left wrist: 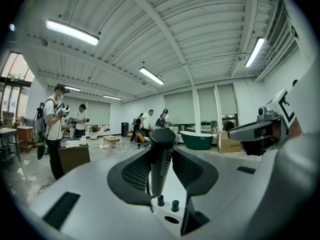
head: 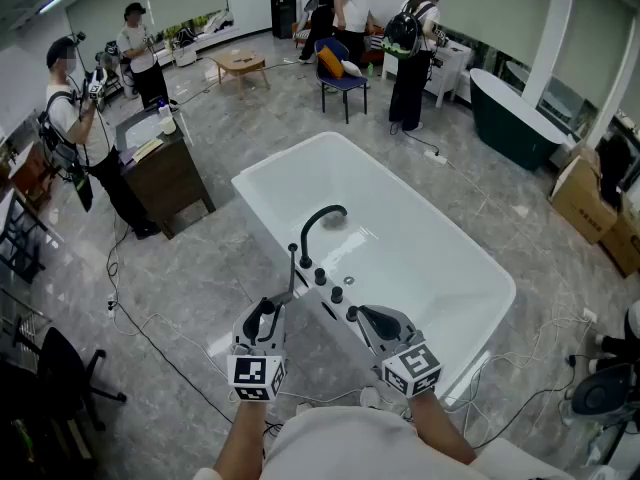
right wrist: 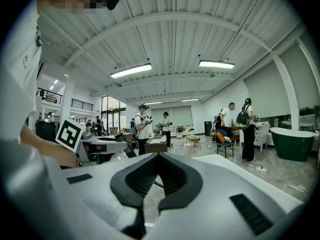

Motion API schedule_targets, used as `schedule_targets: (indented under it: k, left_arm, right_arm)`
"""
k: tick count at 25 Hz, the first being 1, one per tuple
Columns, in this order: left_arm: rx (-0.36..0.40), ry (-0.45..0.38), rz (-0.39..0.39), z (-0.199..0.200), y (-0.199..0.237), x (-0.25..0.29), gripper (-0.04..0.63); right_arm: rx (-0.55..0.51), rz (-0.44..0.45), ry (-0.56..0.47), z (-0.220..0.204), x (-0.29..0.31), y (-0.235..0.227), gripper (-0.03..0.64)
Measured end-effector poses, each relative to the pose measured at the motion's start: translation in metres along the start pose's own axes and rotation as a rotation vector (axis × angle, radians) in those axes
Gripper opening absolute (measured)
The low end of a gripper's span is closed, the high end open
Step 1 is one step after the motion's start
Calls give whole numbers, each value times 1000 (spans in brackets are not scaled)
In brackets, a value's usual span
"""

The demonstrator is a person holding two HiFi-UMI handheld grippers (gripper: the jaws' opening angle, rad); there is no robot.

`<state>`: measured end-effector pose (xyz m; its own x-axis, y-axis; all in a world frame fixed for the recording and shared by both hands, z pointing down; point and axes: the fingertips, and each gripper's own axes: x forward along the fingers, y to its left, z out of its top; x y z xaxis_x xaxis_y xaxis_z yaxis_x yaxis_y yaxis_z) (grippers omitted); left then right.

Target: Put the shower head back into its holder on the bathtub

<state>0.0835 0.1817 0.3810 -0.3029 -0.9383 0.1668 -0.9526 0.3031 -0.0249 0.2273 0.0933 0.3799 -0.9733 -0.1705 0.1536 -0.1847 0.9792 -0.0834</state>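
The white tub [head: 300, 160] is seen ahead of both tools, with its near rim just under them. The left tool [head: 264, 313] is clamped on the black shower head [left wrist: 161, 154], which is held upright between the pads, above the rim. The right tool [head: 372, 318] is held just to the right of the left one, its jaws closed tip to tip with nothing between them. A black spout [head: 318, 218] is seen beyond the left tool, arched over the basin. Two small knobs [left wrist: 175, 204] and a dark oval hole [left wrist: 171, 219] are seen in the rim, just below the held shower head.
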Motion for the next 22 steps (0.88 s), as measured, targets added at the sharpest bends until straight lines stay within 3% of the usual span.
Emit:
schedule_targets:
  k: [22]
  left_arm:
    - [1,-10,-61,-12,30,-17,140]
  right_arm:
    - [28,-33,17,-7,16,42,18]
